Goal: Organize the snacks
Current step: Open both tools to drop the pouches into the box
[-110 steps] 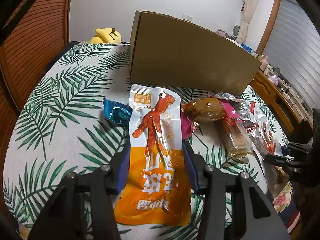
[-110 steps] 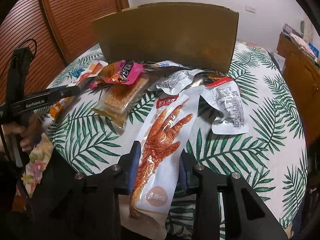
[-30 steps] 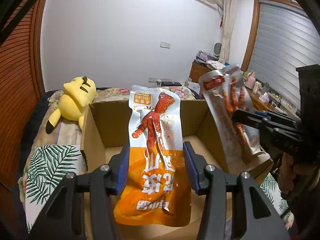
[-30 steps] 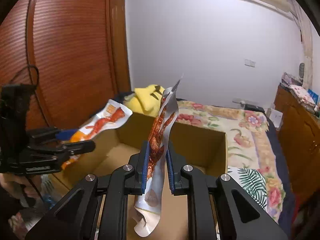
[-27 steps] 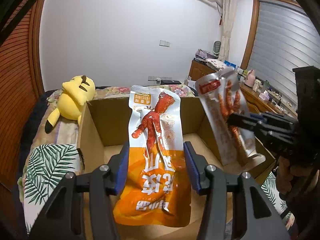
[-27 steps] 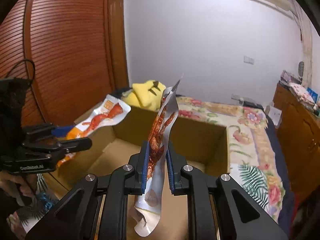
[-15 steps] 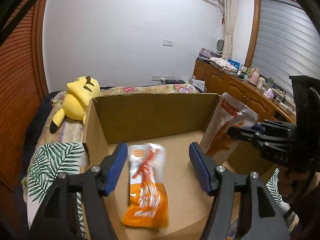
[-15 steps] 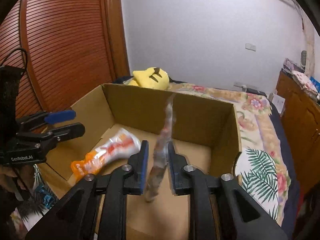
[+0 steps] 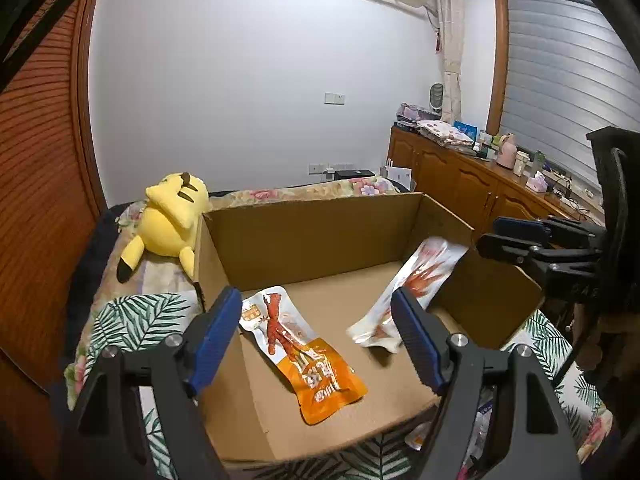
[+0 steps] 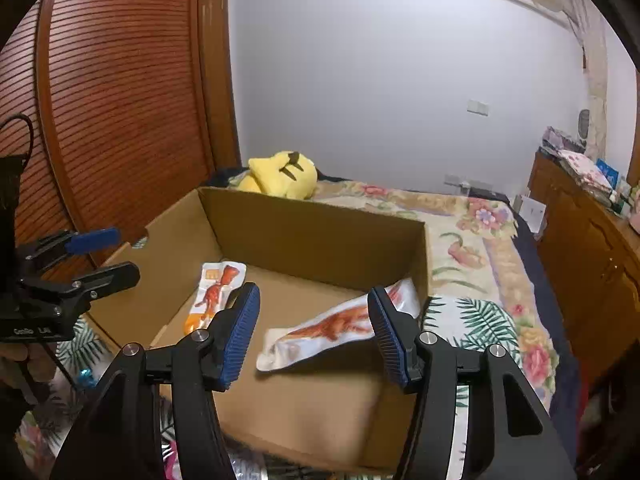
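Note:
An open cardboard box [image 9: 312, 236] [image 10: 320, 236] stands on the leaf-print table. An orange-and-white chicken-foot packet [image 9: 304, 352] [image 10: 214, 294] lies flat on the box floor at the left. A white chicken-foot packet [image 9: 412, 288] [image 10: 340, 328] lies at the right, leaning against the right wall. My left gripper [image 9: 316, 336] is open and empty above the box's near edge. My right gripper [image 10: 312, 336] is open and empty above the box; it also shows in the left wrist view [image 9: 516, 236].
A yellow plush toy [image 9: 168, 216] [image 10: 280, 176] lies on the bed behind the box. Several snack packets [image 9: 476, 424] lie on the table in front of the box, mostly hidden. A wooden cabinet [image 9: 472, 184] stands at the right, a slatted wooden door [image 10: 120, 100] at the left.
Both grippers carried their packets from the table to above the box, then opened. Both packets dropped and now lie inside the box.

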`<action>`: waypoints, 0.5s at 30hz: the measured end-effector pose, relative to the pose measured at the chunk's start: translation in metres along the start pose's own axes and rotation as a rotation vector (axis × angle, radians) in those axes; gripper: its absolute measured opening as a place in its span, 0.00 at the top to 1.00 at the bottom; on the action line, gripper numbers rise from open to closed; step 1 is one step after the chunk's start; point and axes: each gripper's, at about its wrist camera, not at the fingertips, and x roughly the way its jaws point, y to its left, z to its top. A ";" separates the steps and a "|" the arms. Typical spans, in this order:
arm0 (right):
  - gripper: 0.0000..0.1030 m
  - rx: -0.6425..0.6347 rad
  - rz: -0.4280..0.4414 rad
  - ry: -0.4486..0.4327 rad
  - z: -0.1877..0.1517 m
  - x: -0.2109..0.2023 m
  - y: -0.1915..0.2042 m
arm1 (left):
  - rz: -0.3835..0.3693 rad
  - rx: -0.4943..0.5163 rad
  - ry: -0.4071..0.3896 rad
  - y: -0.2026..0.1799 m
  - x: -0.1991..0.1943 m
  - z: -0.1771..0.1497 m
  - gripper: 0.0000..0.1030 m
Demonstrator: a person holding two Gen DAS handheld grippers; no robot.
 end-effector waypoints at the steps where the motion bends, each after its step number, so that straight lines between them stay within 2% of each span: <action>1: 0.44 -0.001 -0.002 -0.002 0.000 -0.004 0.001 | -0.001 0.000 0.000 0.000 -0.003 0.000 0.24; 8: 0.44 0.009 0.016 -0.026 -0.017 -0.044 0.011 | 0.028 0.006 -0.012 -0.006 -0.029 -0.007 0.16; 9: 0.44 0.011 0.018 -0.031 -0.020 -0.051 0.013 | 0.035 0.005 -0.013 -0.006 -0.034 -0.008 0.13; 11: 0.43 0.017 0.024 -0.040 -0.025 -0.062 0.017 | 0.040 0.002 -0.027 -0.008 -0.044 -0.011 0.02; 15: 0.35 0.027 0.036 -0.054 -0.041 -0.082 0.024 | 0.039 0.003 -0.037 -0.008 -0.063 -0.020 0.01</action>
